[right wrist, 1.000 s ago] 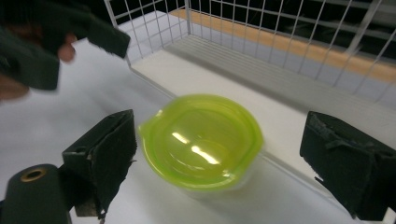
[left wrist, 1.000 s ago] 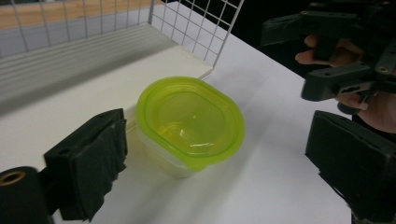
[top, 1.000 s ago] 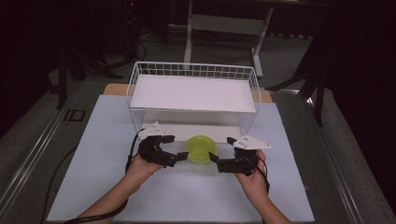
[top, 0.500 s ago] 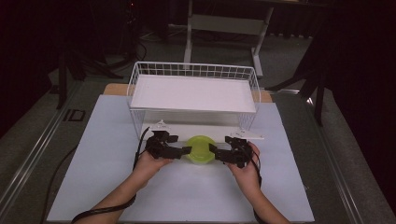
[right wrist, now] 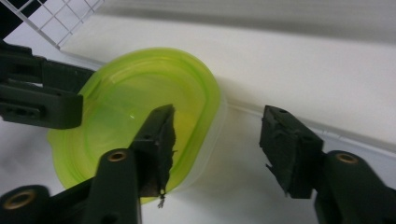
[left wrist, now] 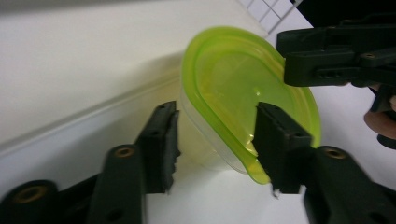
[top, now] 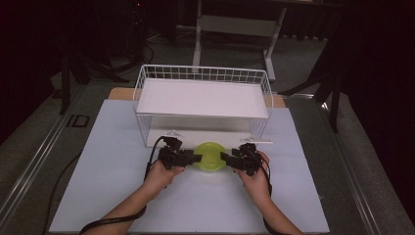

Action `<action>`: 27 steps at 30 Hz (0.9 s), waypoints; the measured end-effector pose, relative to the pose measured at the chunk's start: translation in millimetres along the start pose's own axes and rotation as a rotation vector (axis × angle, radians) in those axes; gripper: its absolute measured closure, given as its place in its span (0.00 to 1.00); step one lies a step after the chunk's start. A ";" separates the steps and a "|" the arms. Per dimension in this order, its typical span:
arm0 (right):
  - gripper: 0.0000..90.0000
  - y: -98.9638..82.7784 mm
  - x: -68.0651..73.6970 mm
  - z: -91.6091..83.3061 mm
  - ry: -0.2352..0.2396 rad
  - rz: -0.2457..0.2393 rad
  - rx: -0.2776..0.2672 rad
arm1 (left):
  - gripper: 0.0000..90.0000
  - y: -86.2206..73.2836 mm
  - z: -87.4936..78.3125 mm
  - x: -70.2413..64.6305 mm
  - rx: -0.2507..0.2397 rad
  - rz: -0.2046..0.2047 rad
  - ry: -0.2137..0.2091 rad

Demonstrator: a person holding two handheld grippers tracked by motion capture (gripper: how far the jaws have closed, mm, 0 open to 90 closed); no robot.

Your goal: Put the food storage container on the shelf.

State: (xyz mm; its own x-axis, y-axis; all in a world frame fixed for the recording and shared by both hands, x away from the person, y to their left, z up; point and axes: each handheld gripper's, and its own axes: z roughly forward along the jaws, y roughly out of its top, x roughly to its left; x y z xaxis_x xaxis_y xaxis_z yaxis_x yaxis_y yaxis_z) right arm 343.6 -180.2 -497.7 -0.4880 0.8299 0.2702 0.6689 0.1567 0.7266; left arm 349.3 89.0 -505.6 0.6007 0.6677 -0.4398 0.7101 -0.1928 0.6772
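One green-lidded tub point(top: 209, 156) sits near the middle of one white mat point(top: 98, 196). One white wire basket point(top: 203, 76) stands farther back. Two grippers, the left gripper point(top: 196, 157) and the right gripper point(top: 224, 156), flank the tub.

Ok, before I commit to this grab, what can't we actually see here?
- Container: contents unclear; green lid covers it.
- Left gripper: pad contact uncertain; rim hides the right pad's face.
- Right gripper: far jaw apart; near jaw overlaps the lid, contact unclear.
- Basket: lower shelf shadowed in the high view.
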 end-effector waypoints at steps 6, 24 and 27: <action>0.58 1.1 -7.2 -0.8 0.047 0.049 0.030 | 0.70 -2.8 0.3 1.2 -0.005 -0.021 -0.039; 0.84 -8.2 9.1 -21.2 0.116 -0.011 0.054 | 0.85 -13.8 -8.4 -16.0 0.035 0.026 -0.029; 0.86 -10.3 11.5 -23.9 0.132 -0.002 0.055 | 0.86 -17.5 -11.2 -18.0 0.046 0.029 -0.020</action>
State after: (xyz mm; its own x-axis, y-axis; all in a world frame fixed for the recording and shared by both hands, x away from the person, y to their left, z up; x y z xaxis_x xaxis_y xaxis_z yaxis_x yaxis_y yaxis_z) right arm 317.8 -185.1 -487.0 -0.5565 0.7525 0.3522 0.6960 0.1907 0.6923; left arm 321.9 88.4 -502.9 0.6281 0.6467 -0.4326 0.7082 -0.2449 0.6622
